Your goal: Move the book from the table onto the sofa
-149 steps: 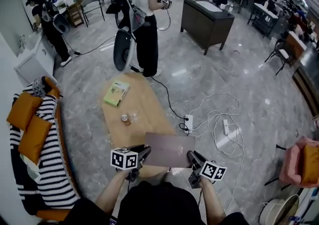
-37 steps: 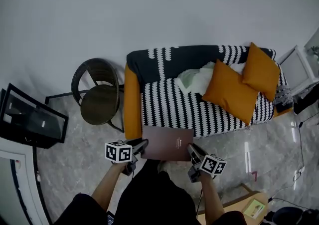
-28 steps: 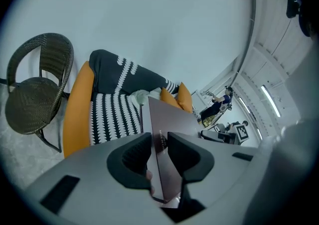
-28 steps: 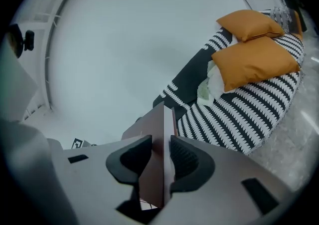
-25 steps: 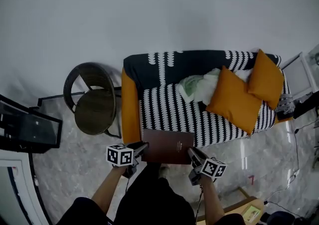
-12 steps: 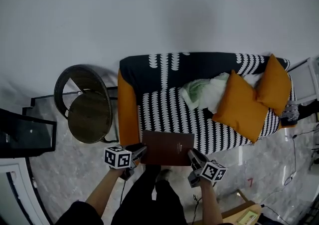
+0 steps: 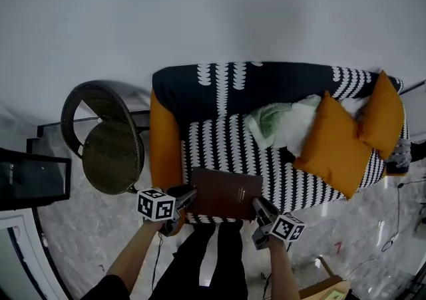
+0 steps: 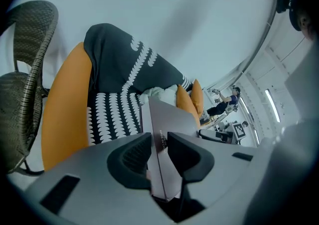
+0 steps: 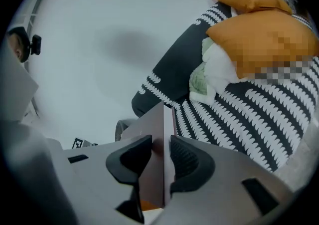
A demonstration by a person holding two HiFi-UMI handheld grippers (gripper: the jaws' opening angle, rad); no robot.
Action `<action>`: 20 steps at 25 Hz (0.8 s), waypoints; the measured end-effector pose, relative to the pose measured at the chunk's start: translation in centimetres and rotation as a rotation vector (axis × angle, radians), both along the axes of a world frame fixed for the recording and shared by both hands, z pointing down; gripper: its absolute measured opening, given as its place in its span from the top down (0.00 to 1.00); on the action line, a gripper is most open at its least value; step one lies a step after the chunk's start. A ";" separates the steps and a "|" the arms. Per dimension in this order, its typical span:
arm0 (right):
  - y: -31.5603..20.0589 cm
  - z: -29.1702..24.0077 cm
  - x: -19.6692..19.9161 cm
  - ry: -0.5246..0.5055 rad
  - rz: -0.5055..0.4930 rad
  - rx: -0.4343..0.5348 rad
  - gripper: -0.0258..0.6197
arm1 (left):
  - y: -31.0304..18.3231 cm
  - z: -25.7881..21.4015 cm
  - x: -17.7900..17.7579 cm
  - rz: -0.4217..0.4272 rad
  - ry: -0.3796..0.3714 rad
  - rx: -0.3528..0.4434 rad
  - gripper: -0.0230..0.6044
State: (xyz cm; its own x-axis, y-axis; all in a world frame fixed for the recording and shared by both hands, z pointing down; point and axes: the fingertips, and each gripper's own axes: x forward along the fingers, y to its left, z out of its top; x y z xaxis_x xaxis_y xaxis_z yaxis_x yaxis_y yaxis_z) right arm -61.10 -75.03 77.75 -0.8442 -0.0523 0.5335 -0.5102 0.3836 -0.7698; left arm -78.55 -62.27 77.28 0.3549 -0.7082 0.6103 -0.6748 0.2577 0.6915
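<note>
A dark brown book (image 7: 226, 193) is held flat between both grippers, over the front edge of the sofa's (image 7: 219, 86) striped seat. My left gripper (image 7: 188, 197) is shut on the book's left edge, and my right gripper (image 7: 257, 204) is shut on its right edge. In the left gripper view the book (image 8: 167, 124) stands edge-on between the pads of that gripper (image 8: 158, 155). The right gripper view shows the same: the book (image 9: 155, 134) clamped in the gripper (image 9: 161, 156), with the black-and-white sofa seat (image 9: 249, 119) beyond it.
Two orange cushions (image 7: 336, 146) and a pale green and white cloth (image 7: 279, 122) lie on the sofa's right half. The sofa has an orange armrest (image 7: 163, 152) at the left. A dark wicker chair (image 7: 106, 146) stands left of it. A white wall rises behind.
Both grippers with the book have moved forward and down toward the sofa seat; the book now overlaps the seat's front edge. The sofa appears larger and closer.
</note>
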 end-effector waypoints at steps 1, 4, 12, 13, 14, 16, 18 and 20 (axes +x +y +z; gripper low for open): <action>-0.5 1.0 -0.3 0.002 -0.003 -0.003 0.75 | -0.4 1.0 -0.3 -0.002 0.000 -0.002 0.78; -2.0 3.9 -1.2 0.003 -0.005 -0.006 0.75 | -1.6 4.0 -1.0 -0.007 0.002 -0.011 0.78; -5.3 12.1 -2.5 0.008 0.005 -0.034 0.75 | -4.9 12.0 -2.3 -0.023 0.022 -0.024 0.78; -5.5 13.1 -2.6 0.013 0.005 -0.037 0.75 | -5.1 12.9 -2.4 -0.023 0.024 -0.030 0.78; -5.7 13.9 -2.7 0.018 0.005 -0.041 0.75 | -5.3 13.8 -2.5 -0.023 0.025 -0.036 0.78; -6.1 15.5 -2.7 0.029 0.006 -0.047 0.75 | -5.7 15.3 -2.6 -0.019 0.028 -0.048 0.78; -6.4 16.7 -2.7 0.035 0.006 -0.052 0.75 | -6.0 16.6 -2.6 -0.016 0.032 -0.057 0.78; -6.6 17.4 -2.6 0.034 0.007 -0.055 0.75 | -6.2 17.4 -2.5 -0.021 0.042 -0.064 0.78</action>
